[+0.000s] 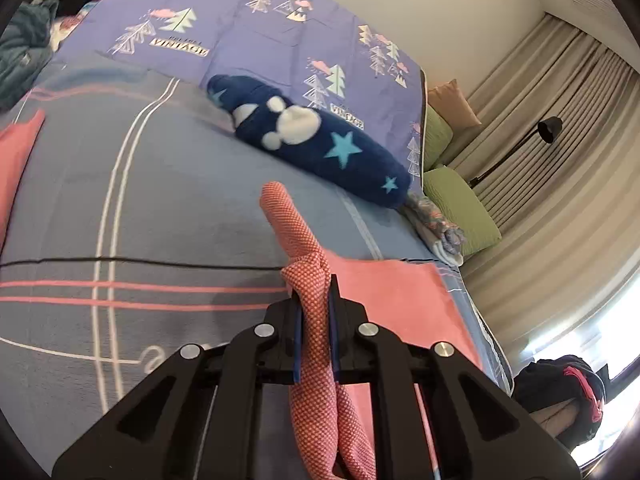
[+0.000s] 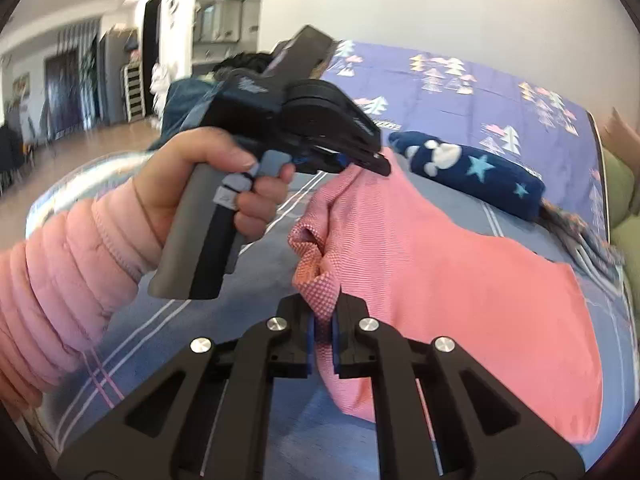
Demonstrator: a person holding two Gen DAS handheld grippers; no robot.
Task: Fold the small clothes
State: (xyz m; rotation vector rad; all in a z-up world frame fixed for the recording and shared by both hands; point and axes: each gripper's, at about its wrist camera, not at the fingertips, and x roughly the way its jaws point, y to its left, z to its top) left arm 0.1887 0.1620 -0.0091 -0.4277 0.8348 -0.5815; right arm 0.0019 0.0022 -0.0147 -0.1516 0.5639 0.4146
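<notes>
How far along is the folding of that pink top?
Barely begun. In hand: both tongs, left and right, are shut on an edge of the pink top, which hangs between them above the bed. Left: no fold in it shows yet. The navy piece behind looks already rolled.

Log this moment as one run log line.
step: lifting garment | left gripper: shut on pink garment | right gripper: shut on pink garment | surface: bed
</notes>
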